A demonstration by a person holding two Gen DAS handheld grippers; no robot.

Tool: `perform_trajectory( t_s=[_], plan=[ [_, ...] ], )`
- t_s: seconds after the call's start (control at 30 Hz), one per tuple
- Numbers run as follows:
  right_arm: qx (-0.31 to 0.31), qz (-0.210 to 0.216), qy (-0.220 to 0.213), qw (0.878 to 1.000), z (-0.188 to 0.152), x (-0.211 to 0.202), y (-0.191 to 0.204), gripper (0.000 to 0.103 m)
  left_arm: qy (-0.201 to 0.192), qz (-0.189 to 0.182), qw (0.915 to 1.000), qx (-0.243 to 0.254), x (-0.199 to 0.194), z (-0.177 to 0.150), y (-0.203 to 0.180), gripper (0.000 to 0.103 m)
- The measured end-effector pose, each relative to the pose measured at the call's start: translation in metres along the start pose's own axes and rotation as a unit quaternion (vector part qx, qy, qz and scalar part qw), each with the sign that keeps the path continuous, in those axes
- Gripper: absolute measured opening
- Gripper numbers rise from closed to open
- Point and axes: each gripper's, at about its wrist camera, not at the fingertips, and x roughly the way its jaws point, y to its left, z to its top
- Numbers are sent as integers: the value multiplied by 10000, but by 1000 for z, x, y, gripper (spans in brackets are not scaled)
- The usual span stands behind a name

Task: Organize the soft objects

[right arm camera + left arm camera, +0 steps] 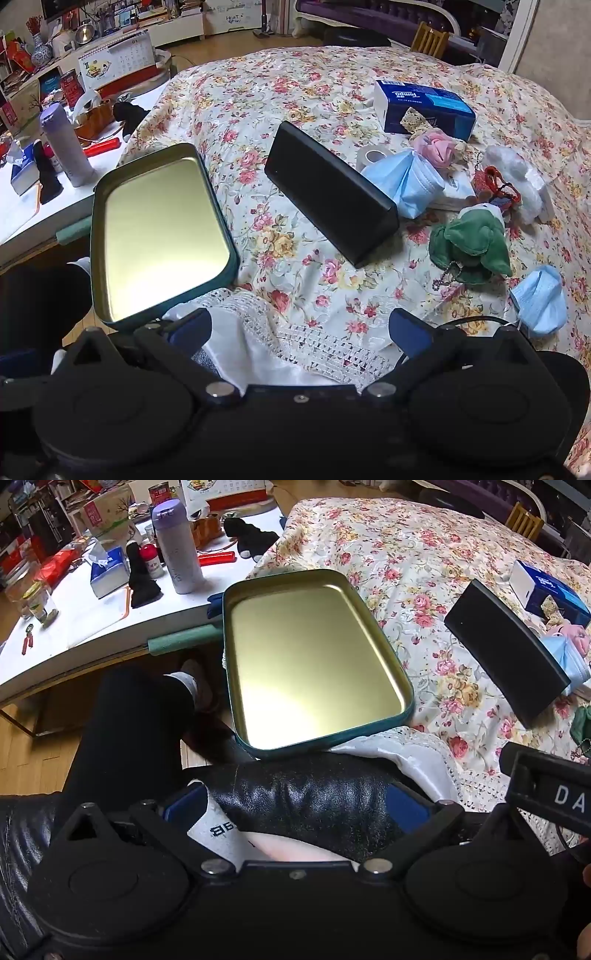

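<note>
Your left claw point(295, 805) points steeply downward with its jaws spread wide and nothing gripped. Directly below and between its blue fingers point(404, 806) you see your own lap: a black leather garment point(314, 801) and a white sock point(221, 830) with dark lettering. Just ahead of the fingertips sits the empty tin tray point(404, 710) (gold inside, teal rim), resting on the near edge of the flowered bedspread point(406, 554). Ahead and to the right of the claw lies a black case point(506, 650). To the left, beyond the tray, stands a white table point(92, 624) carrying a lilac bottle point(177, 546).

Your right claw point(299, 328) is likewise angled down, jaws fully apart and holding nothing. A white lace cloth point(295, 343) lies between its fingers. The tray point(96, 192) is ahead and to the left of this claw; the black case point(328, 195) is straight ahead.

The soft items are clustered ahead and to the right of the right claw, well apart from the tray:
- a green plush toy point(472, 243), nearest the case end;
- a blue face mask point(543, 299), just beyond the right fingertip;
- a second blue mask point(402, 181), touching the far end of the case;
- a pink bundle point(436, 147) and a white fluffy piece point(517, 173);
- a blue tissue pack point(424, 107), farthest back.
</note>
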Motion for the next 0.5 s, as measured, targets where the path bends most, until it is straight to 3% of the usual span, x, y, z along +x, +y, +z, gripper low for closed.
perform_trajectory(
  t_s=[0.2, 0.27, 0.5],
  plan=[
    [-1, 26, -1, 10000, -1, 1, 1, 103, -73, 71, 9999, 22, -5, -8, -15, 100],
    [-3, 25, -2, 10000, 0, -1, 0, 103, 75, -153, 9999, -8, 0, 0, 5, 100],
    [-8, 20, 11, 10000, 5, -3, -8, 103, 83, -127, 9999, -13, 1, 1, 4, 100]
  ],
)
